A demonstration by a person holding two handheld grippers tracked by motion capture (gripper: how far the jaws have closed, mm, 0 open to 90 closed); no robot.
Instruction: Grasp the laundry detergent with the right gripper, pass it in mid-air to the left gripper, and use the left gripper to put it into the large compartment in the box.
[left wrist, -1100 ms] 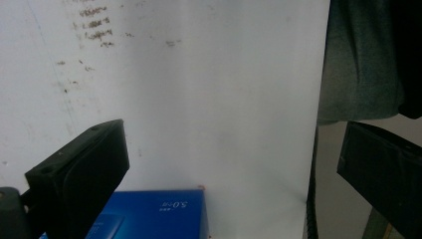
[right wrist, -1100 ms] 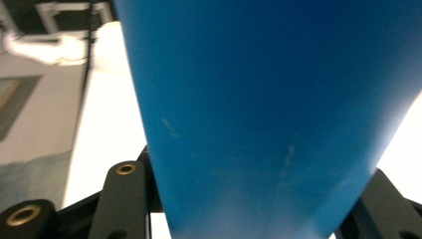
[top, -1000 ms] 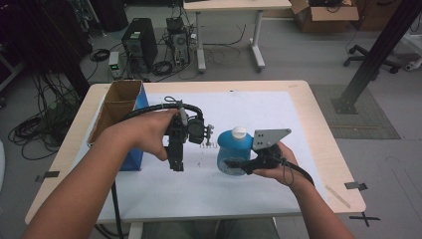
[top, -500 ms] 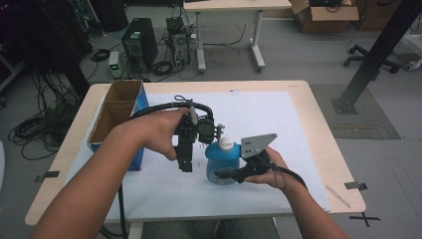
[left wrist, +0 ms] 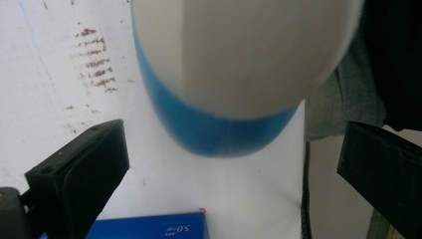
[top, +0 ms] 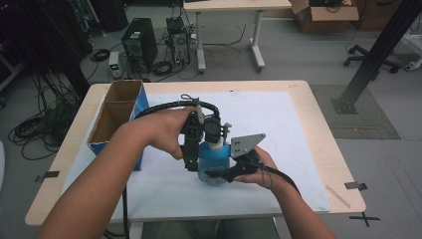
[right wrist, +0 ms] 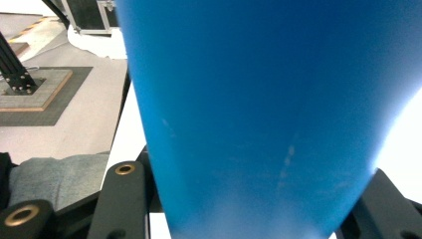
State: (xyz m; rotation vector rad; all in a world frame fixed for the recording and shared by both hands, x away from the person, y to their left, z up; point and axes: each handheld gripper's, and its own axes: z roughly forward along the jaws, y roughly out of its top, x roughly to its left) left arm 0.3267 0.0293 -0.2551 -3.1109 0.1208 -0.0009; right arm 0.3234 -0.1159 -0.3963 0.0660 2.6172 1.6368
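A blue bottle (top: 214, 167) with a white cap (top: 217, 145) stands upright on the white mat, near the table's middle front. My right gripper (top: 219, 173) is shut on its lower body from the right; in the right gripper view the blue bottle (right wrist: 259, 99) sits between both jaws of that gripper (right wrist: 251, 199). My left gripper (top: 204, 144) hangs over the bottle top and points down. Its jaws stand wide open on either side of the cap (left wrist: 239, 50), apart from it, with the left gripper (left wrist: 229, 144) above the blue shoulder (left wrist: 224, 134).
An open cardboard box (top: 117, 117) with blue sides stands at the table's left. The white mat (top: 278, 129) covers most of the tabletop. A blue carton edge (left wrist: 149, 228) lies near the bottle. A strip of tape (top: 337, 195) lies at the front right.
The right gripper has carried the bottle left and nearer the person. The left gripper has shifted right, coming over the cap.
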